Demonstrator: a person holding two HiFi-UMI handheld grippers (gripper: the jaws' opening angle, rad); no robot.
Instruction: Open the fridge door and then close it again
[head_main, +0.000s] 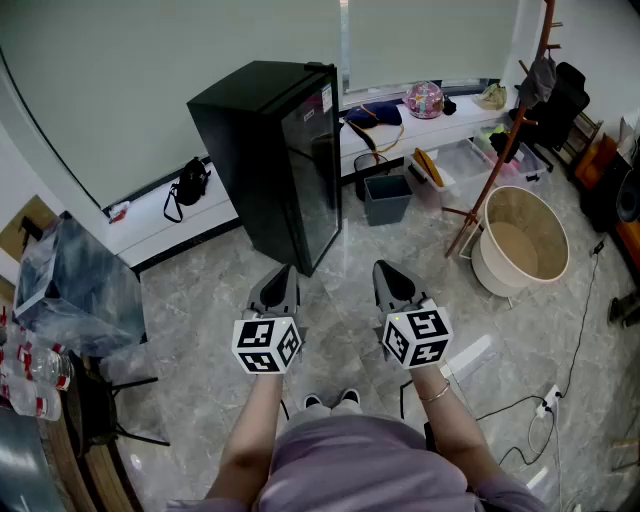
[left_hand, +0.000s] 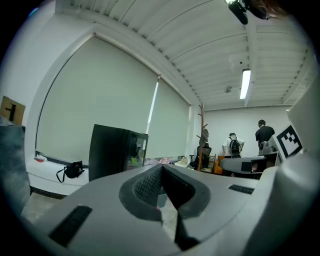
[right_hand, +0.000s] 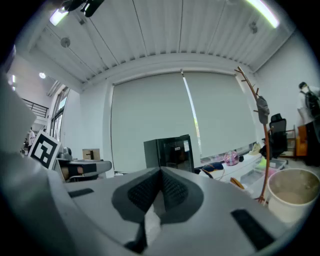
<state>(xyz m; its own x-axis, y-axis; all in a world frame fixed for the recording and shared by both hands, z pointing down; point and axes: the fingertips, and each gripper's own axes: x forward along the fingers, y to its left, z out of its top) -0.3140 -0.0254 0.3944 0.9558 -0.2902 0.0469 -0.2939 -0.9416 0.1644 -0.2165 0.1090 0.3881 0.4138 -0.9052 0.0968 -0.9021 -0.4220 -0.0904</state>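
A small black fridge (head_main: 270, 160) with a dark glass door stands on the floor against the low white window ledge, its door closed. It also shows in the left gripper view as the fridge (left_hand: 112, 152) and in the right gripper view as the fridge (right_hand: 170, 152). My left gripper (head_main: 281, 277) and right gripper (head_main: 388, 271) are held side by side in front of the fridge, a short way off it, both pointing level. Each is shut with nothing between its jaws; the left gripper (left_hand: 161, 170) and right gripper (right_hand: 161, 172) show their tips touching.
A grey bin (head_main: 386, 197) and a wooden coat stand (head_main: 500, 130) are right of the fridge, with a round beige tub (head_main: 522, 240) beside them. A clear plastic bag (head_main: 70, 290) sits at left. A black bag (head_main: 188, 185) lies on the ledge. People stand far off at the right of the left gripper view.
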